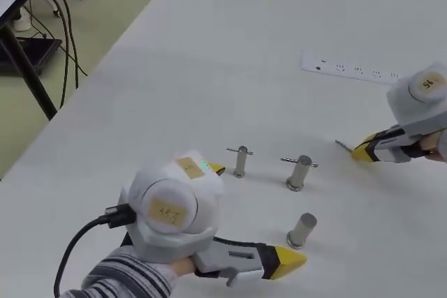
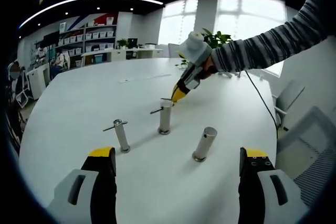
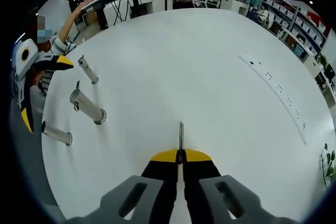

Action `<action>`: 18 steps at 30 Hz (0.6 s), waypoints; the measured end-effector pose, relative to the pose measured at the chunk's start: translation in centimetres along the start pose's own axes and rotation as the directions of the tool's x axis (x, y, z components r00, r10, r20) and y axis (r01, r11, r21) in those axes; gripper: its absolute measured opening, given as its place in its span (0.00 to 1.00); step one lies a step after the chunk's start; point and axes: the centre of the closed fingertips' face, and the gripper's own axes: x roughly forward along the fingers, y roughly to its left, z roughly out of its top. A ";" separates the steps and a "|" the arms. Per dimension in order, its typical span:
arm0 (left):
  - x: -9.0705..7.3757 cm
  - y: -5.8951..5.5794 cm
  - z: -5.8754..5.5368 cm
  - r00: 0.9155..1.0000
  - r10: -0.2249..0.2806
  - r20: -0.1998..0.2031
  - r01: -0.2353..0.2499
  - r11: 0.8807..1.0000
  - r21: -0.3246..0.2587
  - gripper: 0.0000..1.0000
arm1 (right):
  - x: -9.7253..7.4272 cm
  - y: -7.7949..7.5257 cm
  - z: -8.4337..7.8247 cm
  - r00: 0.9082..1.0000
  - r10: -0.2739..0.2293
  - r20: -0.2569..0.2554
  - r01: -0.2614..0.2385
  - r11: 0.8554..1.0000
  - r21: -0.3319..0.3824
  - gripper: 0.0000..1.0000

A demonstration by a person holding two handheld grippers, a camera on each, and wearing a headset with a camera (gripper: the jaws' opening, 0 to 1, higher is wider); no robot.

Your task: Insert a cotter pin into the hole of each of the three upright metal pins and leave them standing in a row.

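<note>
White bench (image 1: pixel 209 68), near to far: left claw (image 2: pixel 176 156) spread wide, holding nothing; bare metal pin (image 1: pixel 302 229) standing just beyond; two metal pins (image 1: pixel 241 163) (image 1: pixel 298 174) standing with fitted cotter pins (image 1: pixel 299 162) through their holes; right claw (image 3: pixel 181 153), off to one side, pressed together on loose cotter pin (image 3: pixel 181 132); power strip (image 1: pixel 349 70) farthest.

An office-like workroom is showing: shelves of bins (image 2: pixel 100 38) are lining the far left wall; windows (image 2: pixel 239 14) are glowing behind a potted plant (image 2: pixel 218 39); office chairs (image 2: pixel 310 129) are standing right.

White left gripper (image 1: pixel 253 214) and right gripper (image 1: pixel 362 151) have yellow-tipped jaws; sleeves (image 1: pixel 129 278) are striped.
</note>
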 end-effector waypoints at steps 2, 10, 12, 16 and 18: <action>0.0 -0.1 0.0 1.000 -0.002 0.001 0.002 1.000 0.000 0.97 | -0.5 0.1 0.3 1.000 -0.008 0.014 0.008 1.000 -0.001 0.00; -0.2 -0.4 0.3 1.000 -0.013 0.018 0.013 1.000 -0.006 0.93 | -2.4 1.3 1.1 0.997 -0.033 0.065 0.036 0.999 -0.034 0.00; -0.3 -0.5 0.4 1.000 -0.016 0.022 0.016 1.000 -0.014 0.91 | -3.1 1.9 1.3 0.996 -0.037 0.079 0.041 0.998 -0.049 0.00; -0.4 -0.7 1.0 0.999 -0.022 0.042 0.023 0.999 -0.023 0.90 | -4.0 3.2 1.7 0.995 -0.034 0.097 0.042 0.996 -0.080 0.00; -0.5 -0.7 1.3 0.998 -0.025 0.049 0.026 0.999 -0.029 0.87 | -4.6 4.1 2.1 0.993 -0.032 0.117 0.043 0.995 -0.093 0.00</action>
